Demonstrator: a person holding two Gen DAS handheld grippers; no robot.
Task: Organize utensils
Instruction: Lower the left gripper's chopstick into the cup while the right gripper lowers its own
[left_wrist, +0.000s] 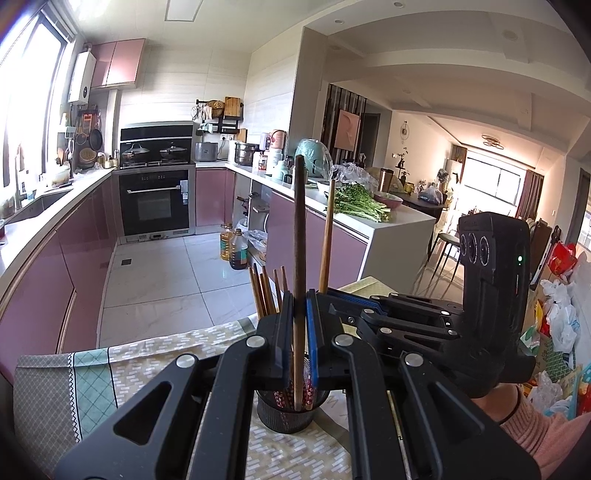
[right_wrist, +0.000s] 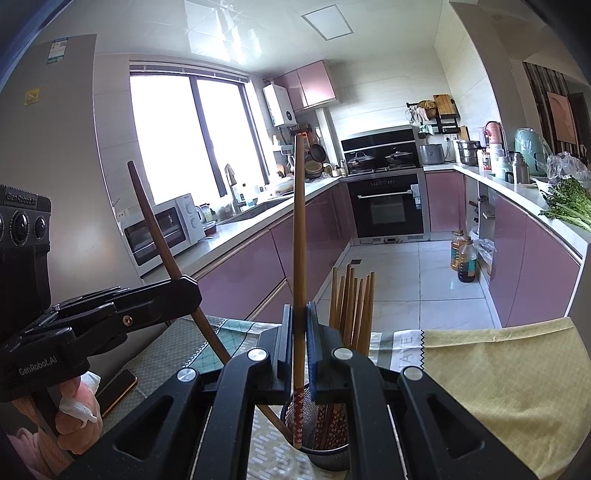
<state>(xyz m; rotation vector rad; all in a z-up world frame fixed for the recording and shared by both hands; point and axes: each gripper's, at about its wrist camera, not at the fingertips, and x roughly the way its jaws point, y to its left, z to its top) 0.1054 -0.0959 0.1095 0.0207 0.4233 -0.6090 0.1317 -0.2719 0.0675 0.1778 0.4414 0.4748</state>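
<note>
Right tongs (right_wrist: 300, 332) pinch an upright chopstick (right_wrist: 298, 258) over the mesh holder (right_wrist: 328, 456) of chopsticks.

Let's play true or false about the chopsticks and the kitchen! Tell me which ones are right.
1. Each gripper pinches one chopstick. True: left gripper holds the dark chopstick, right gripper holds the lighter chopstick.
2. The mesh holder is empty. False: more chopsticks stand in it.
3. Green vegetables lie on the counter. True.
4. The oven door is open. False: it is closed.
</note>
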